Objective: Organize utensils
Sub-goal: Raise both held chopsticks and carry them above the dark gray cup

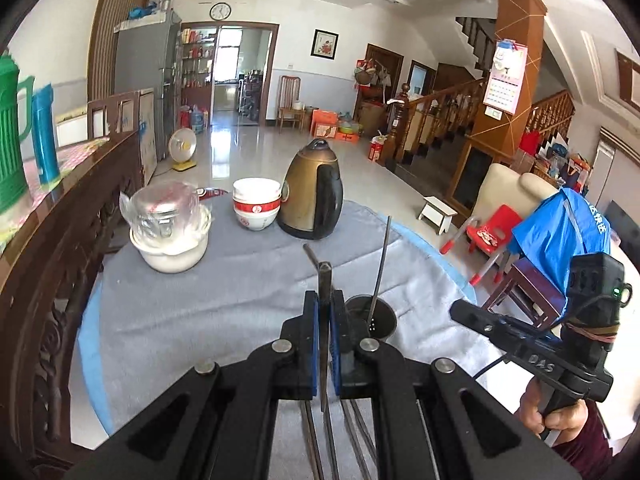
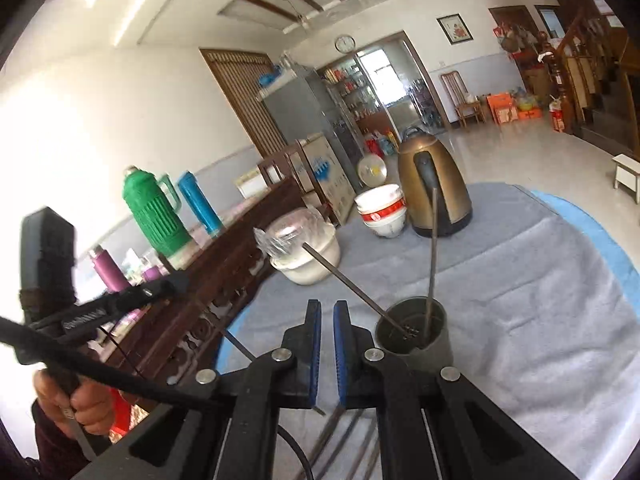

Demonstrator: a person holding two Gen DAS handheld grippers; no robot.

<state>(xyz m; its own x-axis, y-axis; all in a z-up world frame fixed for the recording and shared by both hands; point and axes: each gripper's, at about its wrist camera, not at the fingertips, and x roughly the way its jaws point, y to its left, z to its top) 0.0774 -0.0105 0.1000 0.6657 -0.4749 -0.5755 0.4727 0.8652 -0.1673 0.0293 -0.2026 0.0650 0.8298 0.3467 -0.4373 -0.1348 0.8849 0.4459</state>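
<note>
My left gripper (image 1: 325, 296) is shut on a dark metal chopstick (image 1: 325, 276) that stands upright between its blue pads, lifted off the table. Just right of it a dark metal cup (image 1: 386, 320) holds one upright chopstick (image 1: 382, 260) and one that leans left. The right wrist view shows the same cup (image 2: 416, 346) with both chopsticks, right of my right gripper (image 2: 327, 304). That gripper is shut, and I see nothing between its pads. Several loose chopsticks (image 2: 332, 436) lie on the grey cloth under both grippers. A hand holds each gripper.
At the back of the round table stand a bronze kettle (image 1: 312, 196), stacked white bowls (image 1: 256, 204) and a white bowl with wrapped glassware (image 1: 172, 248). A carved wooden rail (image 1: 60, 248) borders the left. The table edge (image 1: 444, 264) curves on the right.
</note>
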